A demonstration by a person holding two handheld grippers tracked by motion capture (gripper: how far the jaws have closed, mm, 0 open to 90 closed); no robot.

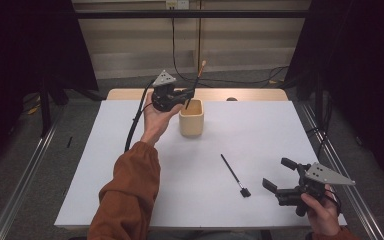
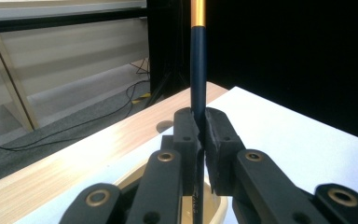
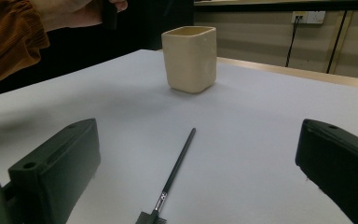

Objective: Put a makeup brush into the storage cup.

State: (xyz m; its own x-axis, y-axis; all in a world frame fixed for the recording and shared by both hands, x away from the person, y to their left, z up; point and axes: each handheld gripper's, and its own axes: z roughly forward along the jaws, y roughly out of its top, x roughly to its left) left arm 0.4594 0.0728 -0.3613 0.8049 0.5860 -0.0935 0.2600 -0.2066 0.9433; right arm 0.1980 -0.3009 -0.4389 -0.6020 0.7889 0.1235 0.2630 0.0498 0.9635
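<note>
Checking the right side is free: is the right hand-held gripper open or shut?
Open. The right hand-held gripper has its jaws wide apart with nothing between them; the small brush lies on the table beyond.

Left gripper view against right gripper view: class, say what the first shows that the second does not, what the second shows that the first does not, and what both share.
The left gripper view alone shows the left gripper shut on a dark brush handle with a gold band, standing upright above the cup's rim.

The right gripper view alone shows the right gripper open, a thin black brush lying flat on the white sheet between its jaws, and an orange sleeve.

Both share the cream cup and the white table cover.
</note>
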